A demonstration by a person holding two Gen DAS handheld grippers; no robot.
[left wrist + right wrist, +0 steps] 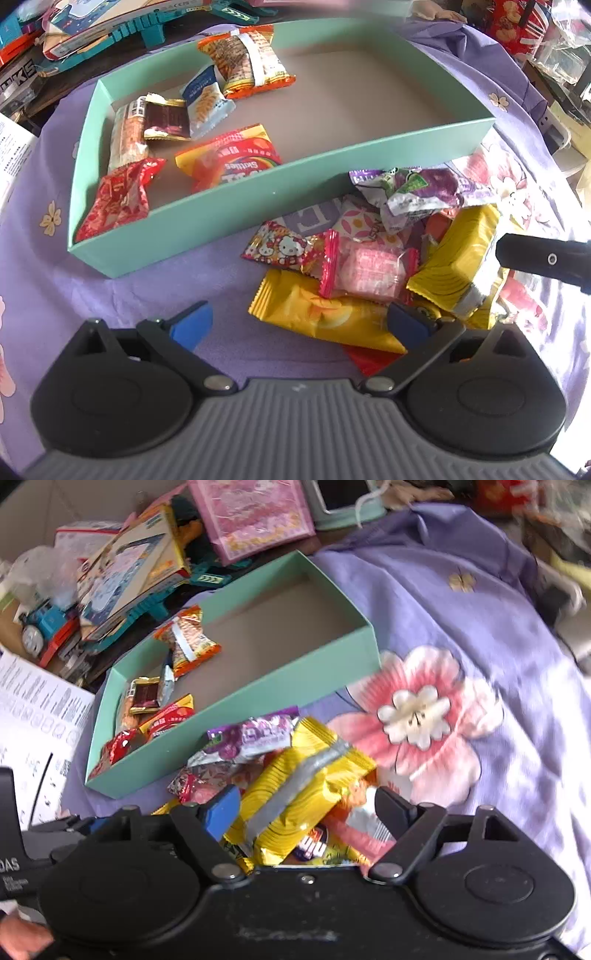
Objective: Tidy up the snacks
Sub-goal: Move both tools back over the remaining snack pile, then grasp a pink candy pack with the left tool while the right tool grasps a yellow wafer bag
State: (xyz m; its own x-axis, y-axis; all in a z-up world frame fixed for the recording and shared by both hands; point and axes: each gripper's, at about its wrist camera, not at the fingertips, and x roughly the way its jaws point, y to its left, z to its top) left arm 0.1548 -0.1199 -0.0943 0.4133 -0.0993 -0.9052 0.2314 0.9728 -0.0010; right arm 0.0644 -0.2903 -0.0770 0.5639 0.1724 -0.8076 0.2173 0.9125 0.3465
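We reach into the loose snack pile on the purple cloth, beside the shallow mint-green cardboard box (280,192). Our right gripper (306,808), angled steeply down, straddles the crinkled yellow foil packet (306,786), fingers spread, not yet pinching; closing comes next. Our left gripper (299,325) hovers spread and empty.

The left gripper (299,325), black with blue pads, points steeply down, jaws spread wide, nothing pressed between them. The right gripper (306,808) tilts downward too, jaws apart, gripping nothing.
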